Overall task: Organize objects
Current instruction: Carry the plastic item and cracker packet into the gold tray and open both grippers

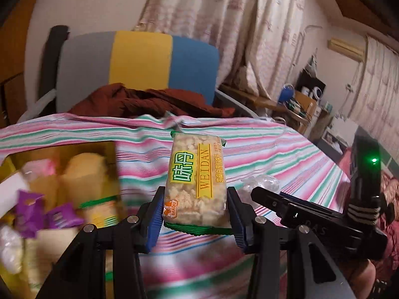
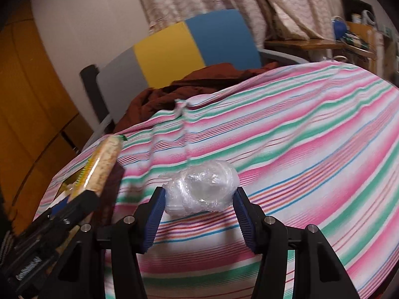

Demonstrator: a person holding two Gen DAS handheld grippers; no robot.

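My left gripper (image 1: 195, 220) fingers clamp the rice cracker pack (image 1: 197, 182); the right gripper (image 2: 199, 211) fingers hold the plastic bundle (image 2: 202, 186); only the left view shows the snack box (image 1: 57, 174).

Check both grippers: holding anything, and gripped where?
Left gripper holds the rice-cracker snack pack by its near end, pads on the two long sides. Right gripper holds a clear plastic bundle, pads at its opposite sides.

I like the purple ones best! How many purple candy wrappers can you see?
2, both in the open box at the left: one purple wrapper near its front-left side, another just right of it. The picture is blurry there, so more may hide under other snacks.
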